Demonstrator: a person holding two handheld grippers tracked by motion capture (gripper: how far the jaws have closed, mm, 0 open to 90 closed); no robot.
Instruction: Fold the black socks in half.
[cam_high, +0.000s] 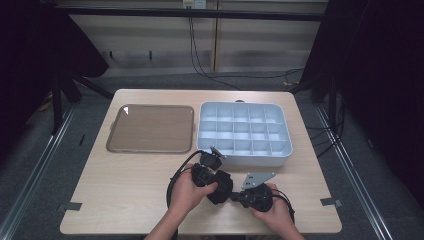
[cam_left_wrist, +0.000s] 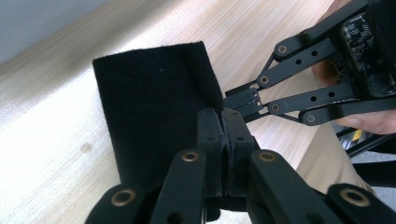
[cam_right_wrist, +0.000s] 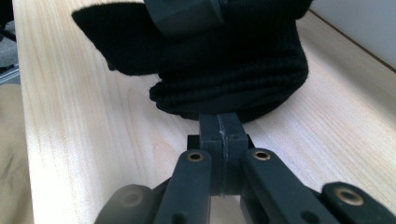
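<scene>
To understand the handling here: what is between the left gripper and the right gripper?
A black cloth spans between the left gripper and right gripper; the gripper views show each pair of jaws shut on it.

On the table (cam_high: 125, 195) the flat tray (cam_high: 151, 128) lay at the far left, with the compartment box (cam_high: 244, 134) just beside it on the right — the two apart. Nearer the person, the left gripper (cam_high: 223, 182) and right gripper (cam_high: 235, 195) met over the cloth (cam_high: 220, 188) — near the box's front edge, the cloth between them.
</scene>
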